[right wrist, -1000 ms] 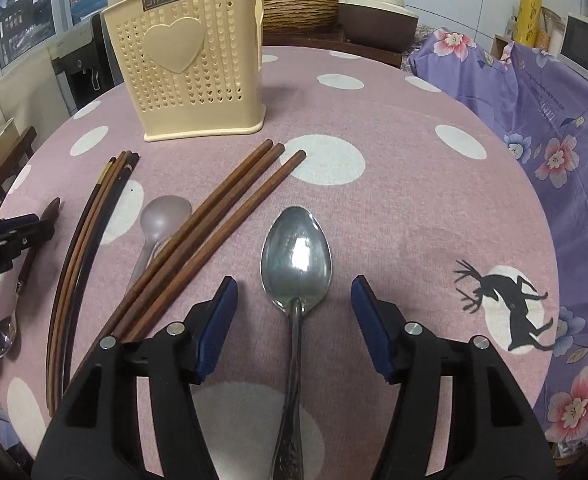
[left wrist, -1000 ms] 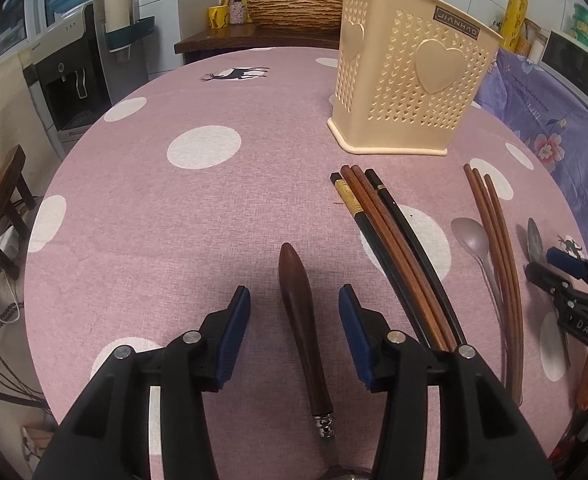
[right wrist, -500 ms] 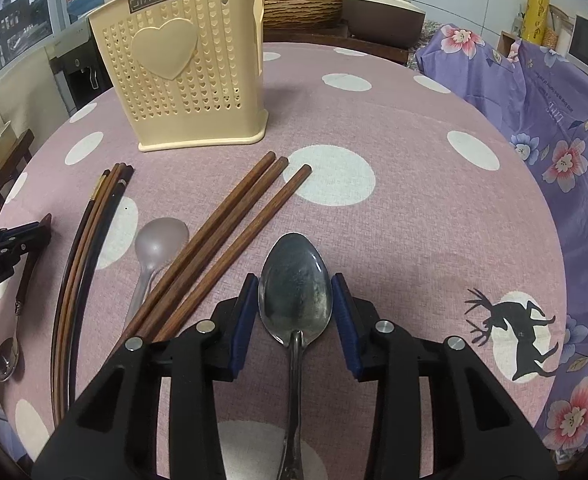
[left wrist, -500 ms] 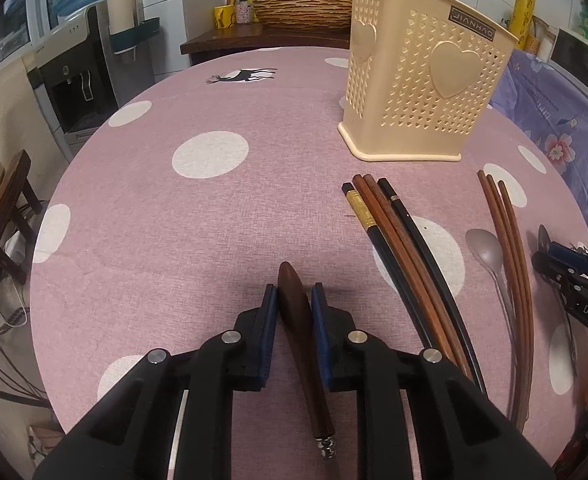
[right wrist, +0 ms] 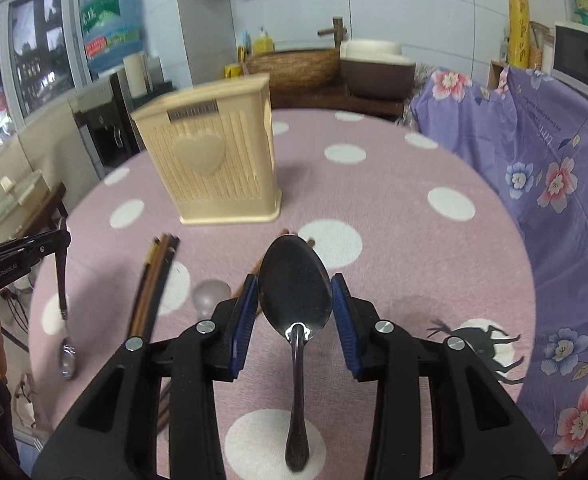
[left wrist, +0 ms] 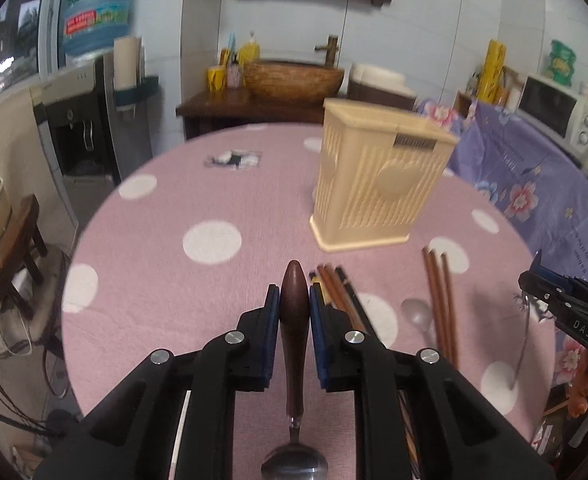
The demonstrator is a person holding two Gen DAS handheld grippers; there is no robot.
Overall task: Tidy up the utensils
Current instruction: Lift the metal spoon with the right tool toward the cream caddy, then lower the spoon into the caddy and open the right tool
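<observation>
Above a pink polka-dot table (left wrist: 142, 280), the left gripper (left wrist: 294, 304) pinches the wooden handle of a spoon (left wrist: 293, 320), its bowl hanging near the camera. The right gripper (right wrist: 294, 296) clamps the bowl of a steel spoon (right wrist: 296, 288). Chopsticks (left wrist: 438, 300) lie below; a cream utensil basket (right wrist: 214, 168) stands upright beyond.

Two spoons (left wrist: 294, 320) (right wrist: 296, 292) aloft, claw-held
</observation>
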